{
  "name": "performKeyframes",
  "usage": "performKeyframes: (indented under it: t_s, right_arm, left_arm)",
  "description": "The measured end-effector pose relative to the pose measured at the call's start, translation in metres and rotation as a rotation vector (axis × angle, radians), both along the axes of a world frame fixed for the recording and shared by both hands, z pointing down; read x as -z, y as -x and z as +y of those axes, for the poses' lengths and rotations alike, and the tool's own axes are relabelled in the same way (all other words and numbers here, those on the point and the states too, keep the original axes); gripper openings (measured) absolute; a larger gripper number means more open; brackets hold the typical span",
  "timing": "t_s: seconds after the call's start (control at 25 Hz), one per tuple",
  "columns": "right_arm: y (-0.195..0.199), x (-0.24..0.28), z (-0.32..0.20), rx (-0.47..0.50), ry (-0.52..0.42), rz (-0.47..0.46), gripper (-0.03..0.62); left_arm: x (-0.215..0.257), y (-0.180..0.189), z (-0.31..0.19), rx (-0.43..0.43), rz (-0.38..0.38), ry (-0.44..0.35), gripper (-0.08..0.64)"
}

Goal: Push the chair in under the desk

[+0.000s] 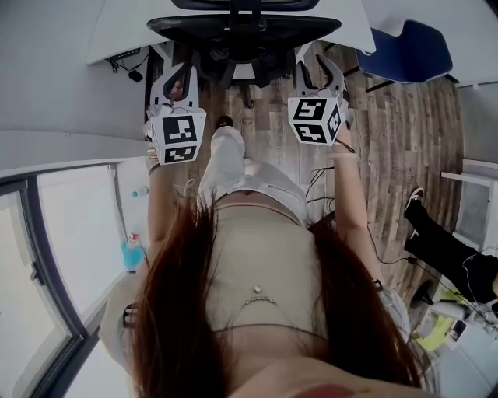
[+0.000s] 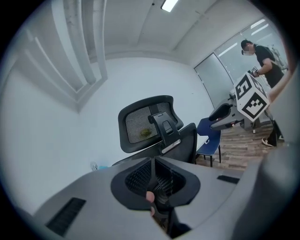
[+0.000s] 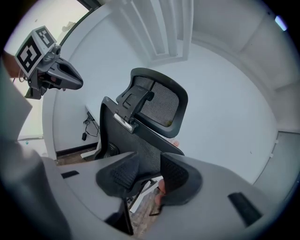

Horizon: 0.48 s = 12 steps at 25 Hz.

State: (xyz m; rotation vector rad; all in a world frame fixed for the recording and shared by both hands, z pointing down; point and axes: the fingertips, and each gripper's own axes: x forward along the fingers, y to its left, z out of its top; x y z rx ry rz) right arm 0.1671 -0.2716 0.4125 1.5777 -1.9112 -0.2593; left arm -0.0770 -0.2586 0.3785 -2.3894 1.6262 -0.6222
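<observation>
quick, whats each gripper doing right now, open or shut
left gripper: shut, nothing between the jaws.
right gripper: open, jaws apart, not pressing on the office chair ahead.

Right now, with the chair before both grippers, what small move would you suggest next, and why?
Probably ease both forward against the chair back and push toward the desk: the left gripper is shut, the right gripper open, and neither seems to grip it.

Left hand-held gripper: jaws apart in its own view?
No, the left hand-held gripper has its jaws together in that view, with nothing between them.
</observation>
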Motion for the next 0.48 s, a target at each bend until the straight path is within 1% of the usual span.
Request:
performKeyframes:
  t_s: [0.12,0.36,0.48]
  right_arm:
    - [0.002,0.005,0.007,0.004,-0.010,-0.016,0.146]
    - [0.003,0.014,0.023,0.012,-0.011,-0.081,0.118]
    - [0.000,0.021,0.030,0.008,-0.025,-0.120,0.084]
  left_arm:
    - [0.005,-0.001,0.007,0.006,0.036,-0.002,0.023]
    - [0.012,-0.006,0.019,-0.004,0.096,0.004,0.014]
    - [0.011,-0.006,0.021,-0.007,0.113,0.013,0.008]
